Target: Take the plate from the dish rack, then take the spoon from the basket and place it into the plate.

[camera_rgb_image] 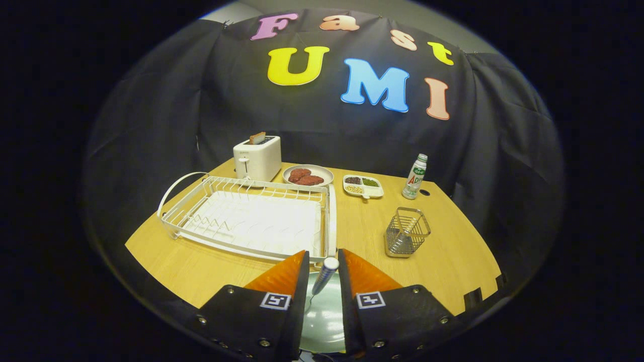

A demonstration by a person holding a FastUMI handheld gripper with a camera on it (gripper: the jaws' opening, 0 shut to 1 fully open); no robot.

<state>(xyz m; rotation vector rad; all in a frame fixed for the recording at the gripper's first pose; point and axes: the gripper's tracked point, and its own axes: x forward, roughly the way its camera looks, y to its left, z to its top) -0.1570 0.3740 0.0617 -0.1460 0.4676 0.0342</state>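
The gripper (324, 266) is hanging low over the near edge of the round-fronted wooden table (443, 261), its two fingers spread a little and standing to either side of the slim grey-handled spoon (324, 276). The spoon is leaning between them, its rounded handle end up at the fingertips, but whether both fingers are actually pressing on it I cannot tell. Directly below the fingers the pale green round plate (322, 317) is sitting on the table, and the spoon's thin lower part is reaching down toward its surface.

Taking the white wire dish rack (251, 216) as the landmark: the plate is lying just in front of the rack's near right corner. The small square wire basket (406, 232) is standing to the rack's right, well apart. Behind the rack a white toaster (257, 158) is standing with a slice poking out, and just right of the toaster a grey dish of reddish-brown patties (308, 176) is resting.
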